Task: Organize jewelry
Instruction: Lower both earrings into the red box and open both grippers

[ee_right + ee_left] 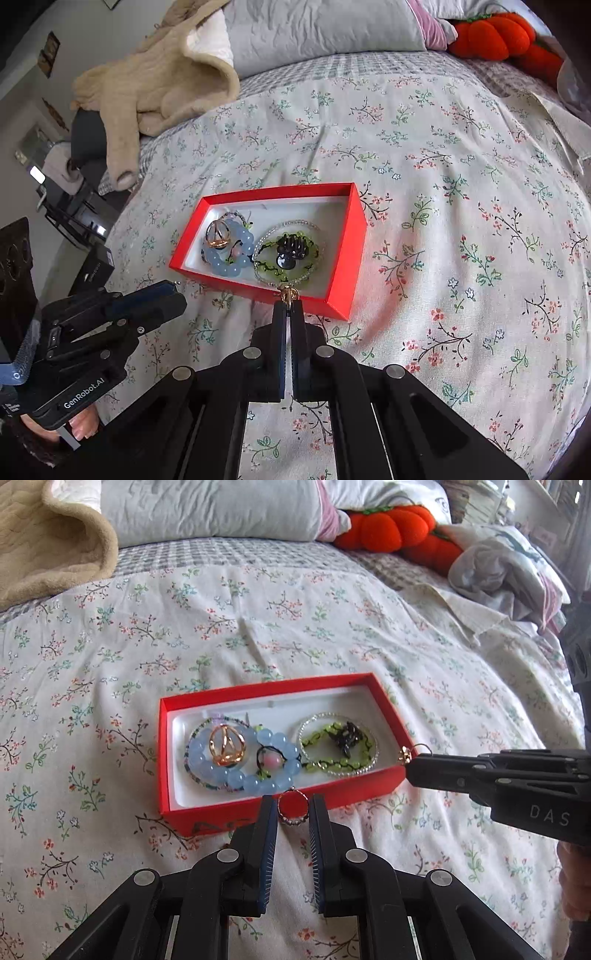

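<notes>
A red box [255, 814] [345, 254] with a white lining lies on the floral bedsheet. It holds a blue bead bracelet [275, 781] [225, 267], a gold ring piece [226, 746] [218, 232], a green bead strand inside a clear bangle [338, 764] [273, 273] and a black clip [345, 738] [291, 251]. My left gripper [292, 806] [173, 291] is shut on a small dark beaded ring [292, 806] at the box's near wall. My right gripper [289, 304] [410, 766] is shut on a small gold earring [289, 293] [406, 755] over the box's right end.
A beige blanket [48, 542] [162, 85] lies at the back left. Grey pillows [207, 509] and an orange pumpkin plush [391, 526] [495, 33] sit at the head of the bed. Crumpled clothes [506, 572] lie at the right.
</notes>
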A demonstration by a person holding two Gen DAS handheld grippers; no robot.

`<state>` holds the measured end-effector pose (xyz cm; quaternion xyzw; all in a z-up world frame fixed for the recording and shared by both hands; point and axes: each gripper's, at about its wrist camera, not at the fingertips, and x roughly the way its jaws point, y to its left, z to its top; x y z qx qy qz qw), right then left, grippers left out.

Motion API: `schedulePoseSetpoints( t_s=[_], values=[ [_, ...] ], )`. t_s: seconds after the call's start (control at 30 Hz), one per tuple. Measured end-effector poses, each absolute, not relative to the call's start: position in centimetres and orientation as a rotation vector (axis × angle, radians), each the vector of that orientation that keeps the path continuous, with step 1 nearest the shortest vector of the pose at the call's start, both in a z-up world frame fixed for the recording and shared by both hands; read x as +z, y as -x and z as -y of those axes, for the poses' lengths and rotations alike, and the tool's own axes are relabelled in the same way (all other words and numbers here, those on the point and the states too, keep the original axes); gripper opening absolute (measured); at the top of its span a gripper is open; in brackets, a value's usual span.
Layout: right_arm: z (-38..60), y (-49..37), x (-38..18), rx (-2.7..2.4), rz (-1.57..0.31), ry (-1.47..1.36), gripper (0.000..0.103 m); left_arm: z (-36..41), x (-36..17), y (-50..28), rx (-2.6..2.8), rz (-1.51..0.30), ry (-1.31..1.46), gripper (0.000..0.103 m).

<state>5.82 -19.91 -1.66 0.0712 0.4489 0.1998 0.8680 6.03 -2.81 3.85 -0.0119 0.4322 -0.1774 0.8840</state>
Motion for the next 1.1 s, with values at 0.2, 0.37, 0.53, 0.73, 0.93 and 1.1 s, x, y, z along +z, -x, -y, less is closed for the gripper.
schedulePoseSetpoints(
  t_s=[0.2, 0.37, 0.53, 0.73, 0.93, 1.1],
  values=[
    [19.9, -6.5, -1.6, 0.404, -0.933, -0.167, 0.002, 2.7, 3.3, -7.5, -0.347, -0.912, 0.045, 0.012],
    [19.7, -7.0, -2.0, 0.397, -0.941, -0.167, 0.002, 2.9, 2.2, -8.7, -0.324, -0.928, 0.046, 0.012],
    [19.7, -7.0, -2.0, 0.403, -0.939, -0.163, 0.002, 3.0, 1.8, -9.3, -0.314, -0.927, 0.034, 0.012],
    [19.8, -6.9, -2.0, 0.403, -0.936, -0.162, 0.002, 3.2, 1.4, -10.0, -0.291, -0.931, 0.03, 0.015],
    [19.6, -7.0, -1.9, 0.403, -0.934, -0.152, 0.002, 3.0, 1.9, -9.2, -0.288, -0.92, 0.021, 0.036],
    [19.1, -7.3, -1.8, 0.404, -0.935, -0.153, 0.002, 2.3, 2.5, -8.4, -0.271, -0.917, 0.019, 0.042]
  ],
)
